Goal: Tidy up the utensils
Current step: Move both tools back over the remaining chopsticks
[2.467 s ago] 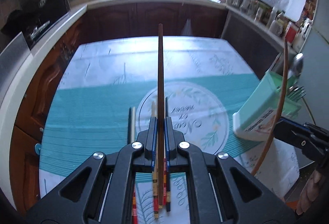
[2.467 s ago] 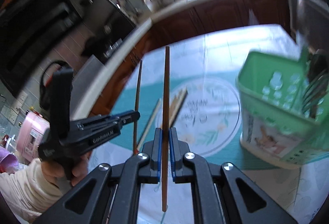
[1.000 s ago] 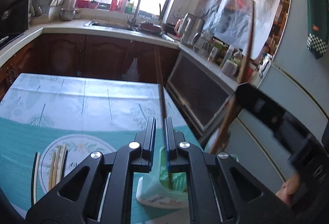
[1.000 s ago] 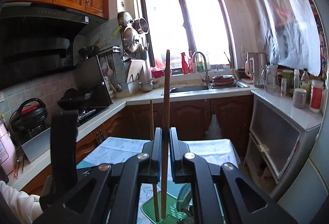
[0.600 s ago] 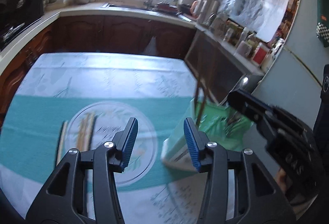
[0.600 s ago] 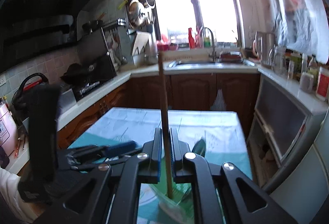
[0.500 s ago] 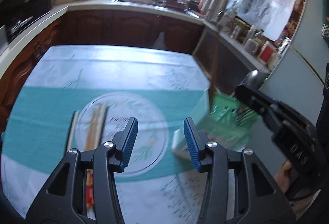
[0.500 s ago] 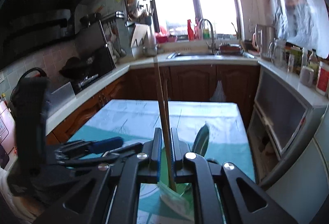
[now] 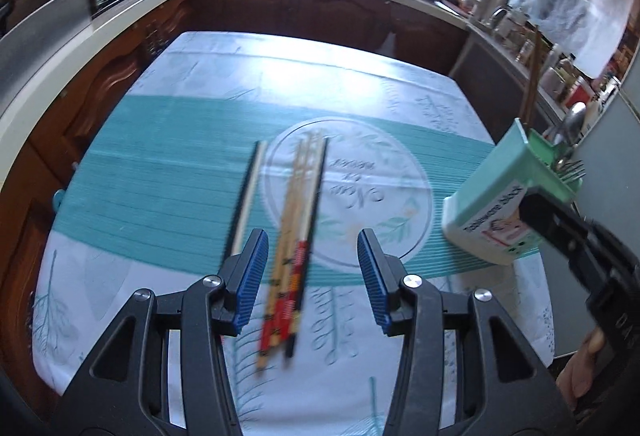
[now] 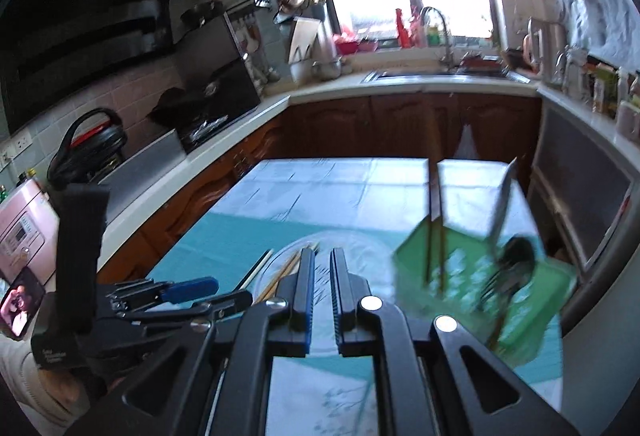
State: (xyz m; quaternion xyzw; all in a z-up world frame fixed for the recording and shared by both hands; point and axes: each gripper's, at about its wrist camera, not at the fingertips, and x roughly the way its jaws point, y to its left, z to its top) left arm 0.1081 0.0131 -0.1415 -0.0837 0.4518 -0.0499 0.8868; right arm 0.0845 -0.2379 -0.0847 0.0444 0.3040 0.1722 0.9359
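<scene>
Chopsticks are the business here, and the big stage is the desk [image 9: 168,164] under its white-and-teal printed cloth, kitchen counters curving round behind it. Over at its right side stands the mint-green plastic utensil holder [image 9: 490,212], already carrying a metal spoon, forks and two long brown wooden chopsticks [image 10: 434,228] standing upright inside it, so part of the sorting looks done. What's left lies flat on the cloth: a loose bundle of pale bamboo and dark chopsticks with red patterned ends [image 9: 298,236], and just beside them to the left a single dark-and-cream chopstick [image 9: 246,196].

Now the tools. The left tool [image 9: 310,272] hangs above the near ends of that bundle, jaws parted and having just been opening, nothing between the pads, though the sticks sit right in line below the gap. The right tool [image 10: 319,296] is squeezed nearly closed, a narrow slit showing and nothing in it, with the holder just off to its right.

My read: roughly midway, several sticks to go, next pick from the bundle.
</scene>
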